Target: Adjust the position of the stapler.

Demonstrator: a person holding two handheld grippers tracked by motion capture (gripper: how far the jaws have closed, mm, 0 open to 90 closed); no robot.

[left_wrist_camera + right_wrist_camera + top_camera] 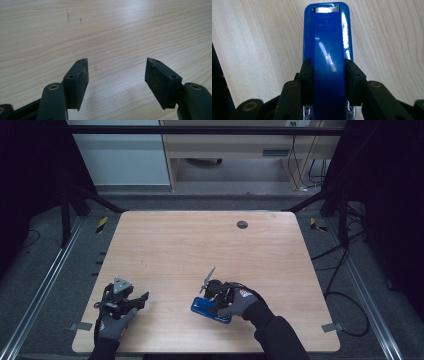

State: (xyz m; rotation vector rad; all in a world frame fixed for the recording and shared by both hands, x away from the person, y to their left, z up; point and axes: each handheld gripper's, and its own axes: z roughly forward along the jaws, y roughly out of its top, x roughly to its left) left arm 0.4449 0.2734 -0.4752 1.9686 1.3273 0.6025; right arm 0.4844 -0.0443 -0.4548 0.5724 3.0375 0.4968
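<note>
- Right gripper [329, 75] pinches the glossy blue metal stapler [328, 40] flat on the pale wooden table [175, 245].
- Left gripper [116, 75] rests nearby, jaws spread over bare wood.

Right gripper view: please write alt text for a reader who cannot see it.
The right gripper has its two black jaws against both sides of a blue stapler, which lies lengthwise on the light wooden table. The stapler's glossy top arm runs away from the camera, with a bit of silver metal at its far end.
</note>
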